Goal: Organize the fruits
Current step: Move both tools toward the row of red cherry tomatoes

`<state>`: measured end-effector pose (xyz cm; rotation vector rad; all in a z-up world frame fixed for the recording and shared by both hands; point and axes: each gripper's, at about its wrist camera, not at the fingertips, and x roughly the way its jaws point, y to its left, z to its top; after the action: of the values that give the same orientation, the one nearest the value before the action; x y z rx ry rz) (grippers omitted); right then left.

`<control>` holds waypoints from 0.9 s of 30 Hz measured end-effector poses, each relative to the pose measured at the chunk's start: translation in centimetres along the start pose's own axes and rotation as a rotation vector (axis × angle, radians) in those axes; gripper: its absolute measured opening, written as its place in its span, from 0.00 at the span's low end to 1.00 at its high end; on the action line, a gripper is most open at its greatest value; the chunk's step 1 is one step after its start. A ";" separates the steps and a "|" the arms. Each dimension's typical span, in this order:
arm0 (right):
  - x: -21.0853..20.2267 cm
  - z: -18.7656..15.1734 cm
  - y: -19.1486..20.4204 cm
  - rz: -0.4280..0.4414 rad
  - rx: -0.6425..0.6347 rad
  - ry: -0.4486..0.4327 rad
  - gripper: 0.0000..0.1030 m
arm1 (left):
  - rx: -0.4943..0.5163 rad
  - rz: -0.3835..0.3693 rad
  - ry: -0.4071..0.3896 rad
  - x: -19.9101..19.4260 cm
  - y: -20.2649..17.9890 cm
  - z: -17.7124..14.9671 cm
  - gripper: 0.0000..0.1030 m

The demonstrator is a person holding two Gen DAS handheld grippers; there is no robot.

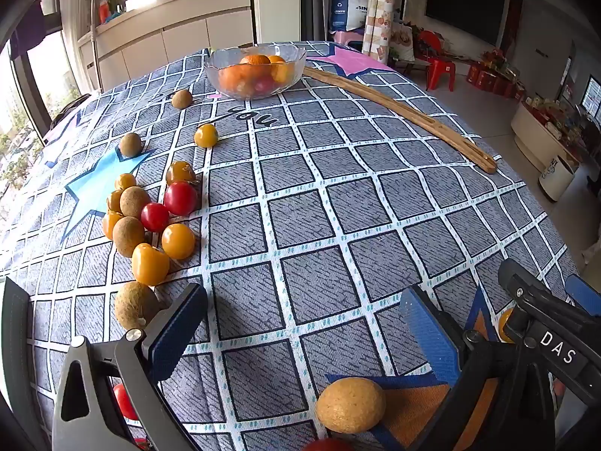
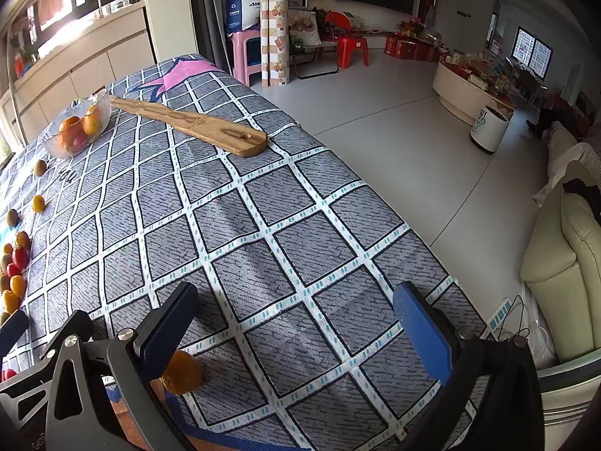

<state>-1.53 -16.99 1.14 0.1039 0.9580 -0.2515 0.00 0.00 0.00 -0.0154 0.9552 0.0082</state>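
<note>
Fruit lies scattered over the checked tablecloth (image 1: 319, 195): in the left wrist view a cluster of yellow, red and brown pieces (image 1: 150, 221) sits at about nine o'clock, with a lone yellow tomato (image 1: 206, 135) and two brown fruits farther off toward eleven. A glass bowl (image 1: 255, 69) holding oranges stands at twelve o'clock, and a long wooden board (image 1: 402, 109) runs from beside it toward two o'clock. The left gripper (image 1: 304, 330) has its blue fingers spread wide, nothing between them; a tan round fruit (image 1: 351, 405) rests on the cloth at six o'clock, just below the gap. In the right wrist view the right gripper (image 2: 296, 330) is likewise spread apart and empty, an orange-yellow fruit (image 2: 182, 374) lying just beside its left finger (image 2: 169, 327) at seven o'clock.
</note>
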 end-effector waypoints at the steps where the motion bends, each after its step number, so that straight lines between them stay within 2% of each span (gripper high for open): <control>1: 0.0 0.0 0.0 0.000 0.000 0.000 1.00 | 0.000 0.000 0.000 0.0 0.0 0.0 1.00; 7: -0.3 0.0 -0.2 0.023 -0.010 0.031 1.00 | 0.026 -0.012 0.051 -0.6 0.0 0.2 1.00; 10: -1.6 -0.3 -0.9 0.061 0.006 0.018 1.00 | 0.033 -0.025 -0.018 -3.8 0.3 -0.1 1.00; 13: -4.2 -1.2 -1.2 0.083 -0.031 0.000 1.00 | 0.027 -0.063 -0.065 -7.2 1.6 -0.8 1.00; 17: -6.2 -2.3 -0.2 0.143 -0.084 -0.008 1.00 | -0.012 -0.116 -0.074 -10.5 4.6 -2.7 1.00; 19: -7.5 -3.3 0.2 0.172 -0.109 -0.011 1.00 | 0.002 -0.091 -0.069 -11.8 5.6 -4.3 1.00; 22: -9.4 -5.2 1.0 0.221 -0.143 -0.006 1.00 | 0.037 0.007 -0.060 -13.2 6.8 -7.0 1.00; 27: -11.6 -8.6 2.5 0.320 -0.202 0.054 1.00 | -0.010 0.016 -0.024 -14.7 8.7 -10.7 1.00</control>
<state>-14.04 -10.91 5.66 0.0772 1.0004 0.1440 -17.34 8.53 5.78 -0.0170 0.9309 0.0284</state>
